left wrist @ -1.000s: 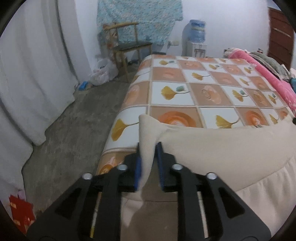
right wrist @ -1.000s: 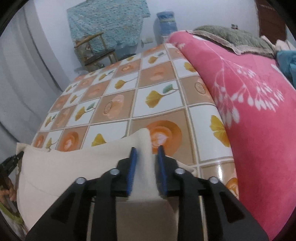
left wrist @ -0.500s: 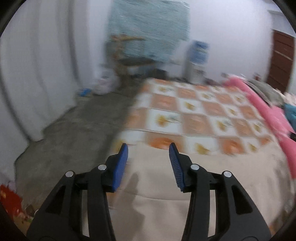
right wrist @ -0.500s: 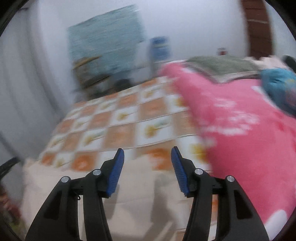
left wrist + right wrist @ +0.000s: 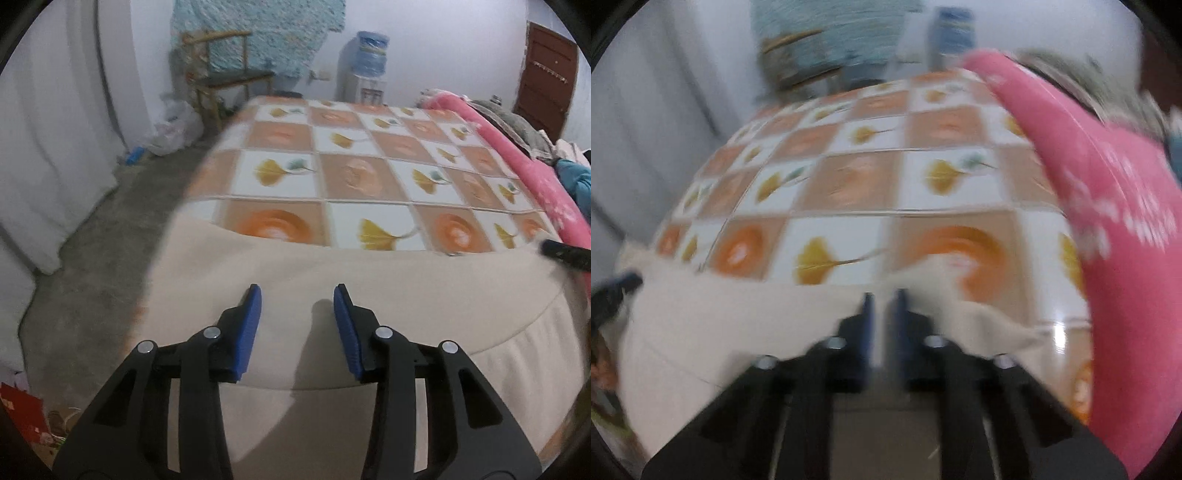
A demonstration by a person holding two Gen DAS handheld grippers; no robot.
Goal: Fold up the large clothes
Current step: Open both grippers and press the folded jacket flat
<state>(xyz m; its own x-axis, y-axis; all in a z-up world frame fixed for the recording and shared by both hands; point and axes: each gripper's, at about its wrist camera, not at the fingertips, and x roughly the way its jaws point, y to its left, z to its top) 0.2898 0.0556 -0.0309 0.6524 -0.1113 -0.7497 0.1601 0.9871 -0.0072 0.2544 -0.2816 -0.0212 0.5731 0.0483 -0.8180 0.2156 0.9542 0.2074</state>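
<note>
Right tool (image 5: 884, 297) blurred, pinched over cream garment (image 5: 738, 317).

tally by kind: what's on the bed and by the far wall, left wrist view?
Cream garment: 1
Pink blanket: 1
Grey blanket: 1
Wooden chair: 1
Water dispenser: 1
Total: 5

Ahead of the blue-padded black left gripper (image 5: 297, 291) lies a plain cream garment (image 5: 369, 280); beyond it, an orange-and-white checked bedspread (image 5: 354, 166) with yellow leaves; right, a pink blanket (image 5: 524, 173).
</note>
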